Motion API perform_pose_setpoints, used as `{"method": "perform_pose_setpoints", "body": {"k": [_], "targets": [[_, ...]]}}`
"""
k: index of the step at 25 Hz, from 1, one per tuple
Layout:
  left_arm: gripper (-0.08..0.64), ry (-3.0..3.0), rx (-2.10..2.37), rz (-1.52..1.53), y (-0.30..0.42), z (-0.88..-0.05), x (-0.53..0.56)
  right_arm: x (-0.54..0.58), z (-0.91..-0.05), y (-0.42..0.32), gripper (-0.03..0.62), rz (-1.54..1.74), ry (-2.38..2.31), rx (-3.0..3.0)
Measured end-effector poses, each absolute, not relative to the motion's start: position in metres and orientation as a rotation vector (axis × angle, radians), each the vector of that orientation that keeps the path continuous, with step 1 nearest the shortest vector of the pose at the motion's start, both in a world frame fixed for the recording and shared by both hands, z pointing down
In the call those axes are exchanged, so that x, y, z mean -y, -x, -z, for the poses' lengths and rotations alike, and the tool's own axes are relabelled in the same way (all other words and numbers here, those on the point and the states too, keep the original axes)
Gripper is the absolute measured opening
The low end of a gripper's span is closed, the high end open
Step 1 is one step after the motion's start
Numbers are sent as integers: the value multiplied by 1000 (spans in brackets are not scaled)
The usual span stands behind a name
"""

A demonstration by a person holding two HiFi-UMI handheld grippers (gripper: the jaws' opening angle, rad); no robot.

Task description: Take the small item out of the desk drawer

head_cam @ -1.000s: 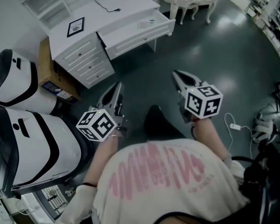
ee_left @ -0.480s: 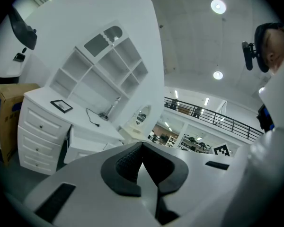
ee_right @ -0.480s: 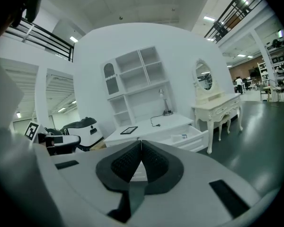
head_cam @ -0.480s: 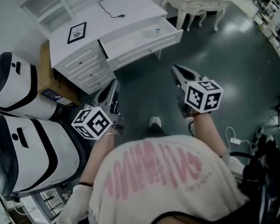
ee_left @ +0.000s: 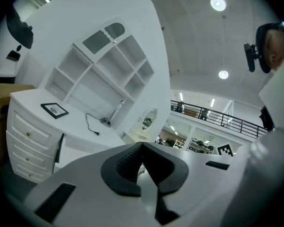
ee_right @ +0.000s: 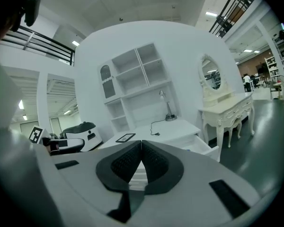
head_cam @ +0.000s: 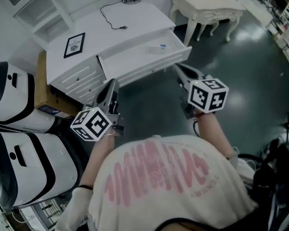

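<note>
White and black machine shells (head_cam: 12,93) far left of the desk (head_cam: 111,30), with a brown cardboard box (head_cam: 44,97) against the desk's left side. On the desk top, a framed picture (head_cam: 74,44) towards the left end and a black cable (head_cam: 113,17) nearer the back. In front of the desk, left gripper (head_cam: 112,83), jaws pressed together on nothing, apart from the desk. Open drawer (head_cam: 130,59) pulled out of the desk's right half; inside, towards its right end, small item (head_cam: 162,45) just beside a pale sheet (head_cam: 151,50). Right gripper (head_cam: 176,67) near the drawer's front right corner, jaws likewise closed tight and empty, clear of the small item. Cream dressing table (head_cam: 207,6) right of the desk.
</note>
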State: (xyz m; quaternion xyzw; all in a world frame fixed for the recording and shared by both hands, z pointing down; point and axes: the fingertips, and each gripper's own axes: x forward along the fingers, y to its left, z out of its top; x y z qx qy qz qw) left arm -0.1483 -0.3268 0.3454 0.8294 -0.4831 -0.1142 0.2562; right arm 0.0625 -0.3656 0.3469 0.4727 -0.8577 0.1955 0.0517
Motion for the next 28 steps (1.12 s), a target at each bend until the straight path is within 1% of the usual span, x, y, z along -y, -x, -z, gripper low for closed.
{"method": "perform_pose_setpoints", "body": {"k": [5, 19, 28], "targets": [[29, -2221, 1338, 289, 137, -359, 360, 403, -357, -76, 17, -622, -1425, 2614], [29, -2114, 1265, 153, 117, -426, 423, 461, -434, -83, 17, -846, -1379, 2481], [29, -2052, 1258, 115, 121, -460, 524, 557, -457, -78, 17, -869, -1357, 2422]]}}
